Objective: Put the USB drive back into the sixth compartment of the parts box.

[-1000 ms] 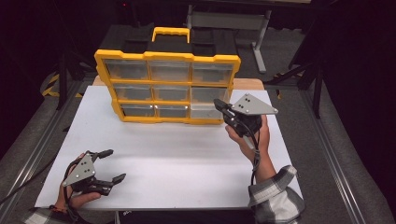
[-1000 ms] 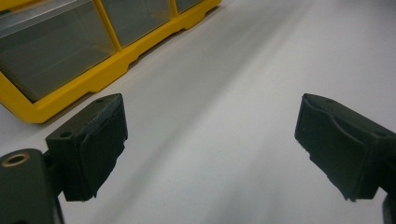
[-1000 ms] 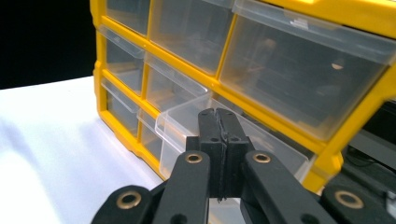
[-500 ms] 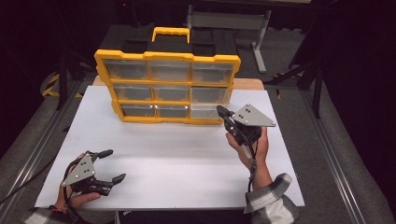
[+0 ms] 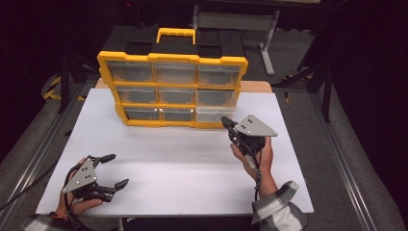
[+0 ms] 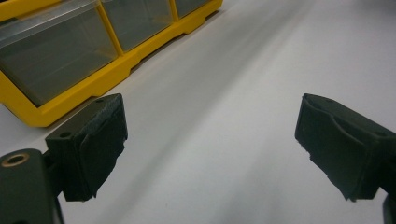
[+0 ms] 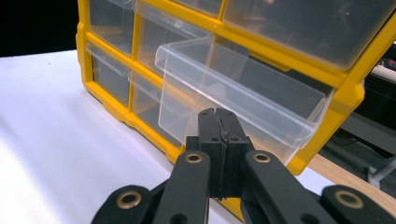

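A yellow drawer organizer point(image 5: 173, 58) with clear drawers stands at the back of the white table point(image 5: 183, 163). Its bottom-right drawer point(image 7: 243, 88) sticks out partway and tilts, seen close in the right gripper view. My right gripper point(image 7: 217, 114) is shut, jaws pressed together, with its tips just in front of that drawer's clear front; I see nothing between the pads. From above, the right gripper point(image 5: 224, 120) points at the drawer point(image 5: 211, 114). My left gripper point(image 5: 118, 169) rests open near the table's front left corner. Between its pads point(image 6: 93, 140) lies only bare table.
In the left gripper view the organizer's yellow base point(image 6: 93, 84) runs along the upper left. A wooden strip point(image 5: 255, 86) shows behind the organizer on the right. Dark floor and metal stands surround the table.
My right gripper has come down and a little toward the person, staying shut in front of the bottom-right drawer. The left gripper has stayed in place.
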